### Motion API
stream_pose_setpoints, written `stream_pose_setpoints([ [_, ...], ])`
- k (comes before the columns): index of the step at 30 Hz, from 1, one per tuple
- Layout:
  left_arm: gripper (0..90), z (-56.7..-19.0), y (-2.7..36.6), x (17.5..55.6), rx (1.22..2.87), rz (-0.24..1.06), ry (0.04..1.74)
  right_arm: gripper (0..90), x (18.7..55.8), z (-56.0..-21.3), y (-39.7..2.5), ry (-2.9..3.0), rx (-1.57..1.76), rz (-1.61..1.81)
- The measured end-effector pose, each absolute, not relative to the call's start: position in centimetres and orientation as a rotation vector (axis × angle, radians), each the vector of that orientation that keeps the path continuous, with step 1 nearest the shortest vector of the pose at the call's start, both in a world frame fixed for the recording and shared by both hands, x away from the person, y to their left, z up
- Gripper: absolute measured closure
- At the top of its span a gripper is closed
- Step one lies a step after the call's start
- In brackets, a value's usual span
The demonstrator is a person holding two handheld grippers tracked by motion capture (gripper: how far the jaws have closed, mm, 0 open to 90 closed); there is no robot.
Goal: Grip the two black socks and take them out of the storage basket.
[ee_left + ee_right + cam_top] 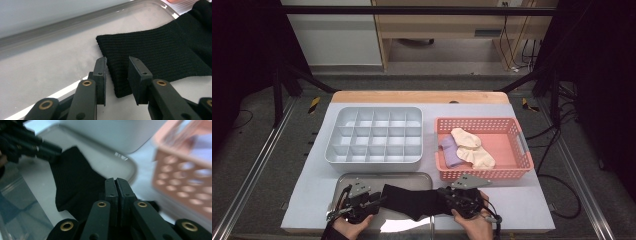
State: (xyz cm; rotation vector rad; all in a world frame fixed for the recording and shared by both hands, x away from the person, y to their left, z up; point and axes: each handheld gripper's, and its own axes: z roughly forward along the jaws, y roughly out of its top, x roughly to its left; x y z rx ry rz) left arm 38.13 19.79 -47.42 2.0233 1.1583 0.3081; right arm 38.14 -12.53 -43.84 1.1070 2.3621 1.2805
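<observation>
Grey divider tray (374,135) w/ many small compartments sits mid tabletop (522,200). Just right of it: pink perforated basket (482,172) holding a cream sock (469,145) & a lavender sock (449,151), touching each other. Cables (557,185) on floor at right.

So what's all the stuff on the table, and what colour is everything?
Black sock: one, black, lying on the metal tray at the near edge.
Metal tray: one, silver, front of the table.
Divided box: one, grey, many compartments, behind the tray.
Basket: one, pink, right of the box.
Cream socks: cream, piled in the basket; count unclear.
Purple sock: one, purple, in the basket.
Table: one, pale top.
Left hand-held gripper: black, jaws open around the sock's cuff.
Right hand-held gripper: black, jaws closed at the sock's other end.
</observation>
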Motion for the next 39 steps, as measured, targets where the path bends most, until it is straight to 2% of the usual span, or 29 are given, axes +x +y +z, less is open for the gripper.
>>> stream_pose_setpoints([
  [9, 67.6, -47.4, 19.7, 38.1, 2.027, 0.311, 1.153, 81.1, 39.0, -46.5, -10.5, 2.396, 1.125, 1.198],
  [20, 67.2, -47.3, 19.9, 38.1, 2.015, 0.313, 1.154, 66.8, 38.7, -44.2, -12.6, 2.312, 1.122, 1.297],
  [25, 69.6, -47.4, 19.8, 38.1, 2.024, 0.302, 1.151, 61.8, 38.9, -44.6, -12.2, 2.341, 1.105, 1.282],
  [30, 72.7, -47.4, 19.8, 38.1, 2.026, 0.299, 1.147, 85.5, 39.3, -45.9, -11.4, 2.428, 1.107, 1.207],
  [39, 76.1, -47.4, 19.8, 38.1, 2.031, 0.303, 1.143, 88.3, 39.1, -44.2, -14.7, 2.210, 1.236, 1.261],
])
